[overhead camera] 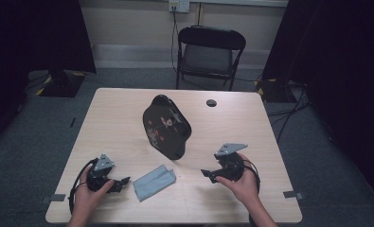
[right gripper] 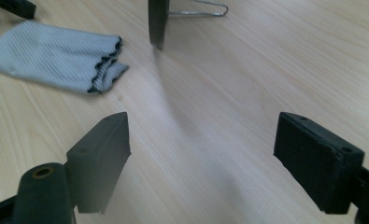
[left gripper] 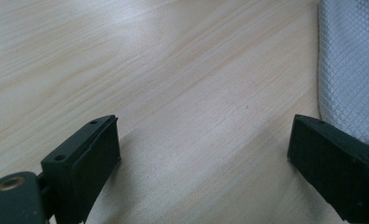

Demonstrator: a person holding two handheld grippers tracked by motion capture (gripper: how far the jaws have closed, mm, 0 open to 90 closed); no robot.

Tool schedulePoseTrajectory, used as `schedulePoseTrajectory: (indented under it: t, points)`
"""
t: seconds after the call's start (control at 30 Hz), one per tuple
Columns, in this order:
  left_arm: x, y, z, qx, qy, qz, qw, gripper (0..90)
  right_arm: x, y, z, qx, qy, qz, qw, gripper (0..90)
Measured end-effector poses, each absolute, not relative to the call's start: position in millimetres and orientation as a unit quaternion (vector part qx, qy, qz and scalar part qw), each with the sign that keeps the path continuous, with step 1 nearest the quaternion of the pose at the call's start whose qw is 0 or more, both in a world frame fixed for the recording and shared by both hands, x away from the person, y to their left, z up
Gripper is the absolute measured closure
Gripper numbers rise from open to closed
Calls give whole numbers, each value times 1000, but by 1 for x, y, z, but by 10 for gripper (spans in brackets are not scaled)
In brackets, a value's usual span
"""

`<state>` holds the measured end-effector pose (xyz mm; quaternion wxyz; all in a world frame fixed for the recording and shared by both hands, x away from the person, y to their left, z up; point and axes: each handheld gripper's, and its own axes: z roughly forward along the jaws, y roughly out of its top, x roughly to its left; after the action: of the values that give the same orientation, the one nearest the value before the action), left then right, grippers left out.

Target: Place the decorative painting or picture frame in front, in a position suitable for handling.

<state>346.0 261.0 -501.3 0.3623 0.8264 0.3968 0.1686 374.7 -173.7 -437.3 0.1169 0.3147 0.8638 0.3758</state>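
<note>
Cloth (overhead camera: 154, 182) flat just before the plate (overhead camera: 167, 126) | your left gripper (overhead camera: 120, 183) beside it, right gripper (overhead camera: 207, 174) opposite, both jaws wide, empty | step: reach | next: close left on its edge.

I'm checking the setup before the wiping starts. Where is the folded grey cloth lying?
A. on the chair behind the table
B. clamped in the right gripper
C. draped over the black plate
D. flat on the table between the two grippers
D: the cloth lies flat on the table, between the left gripper and the right gripper, both open and holding nothing; the plate stands apart behind it.
</note>
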Motion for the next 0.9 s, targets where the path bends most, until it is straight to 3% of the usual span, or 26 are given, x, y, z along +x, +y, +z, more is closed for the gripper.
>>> schedulePoseTrajectory:
  t: [0.9]
  points:
    - [346,261,-501,826,397,168,362,89,404,-123,-401,292,865,393,108,181]
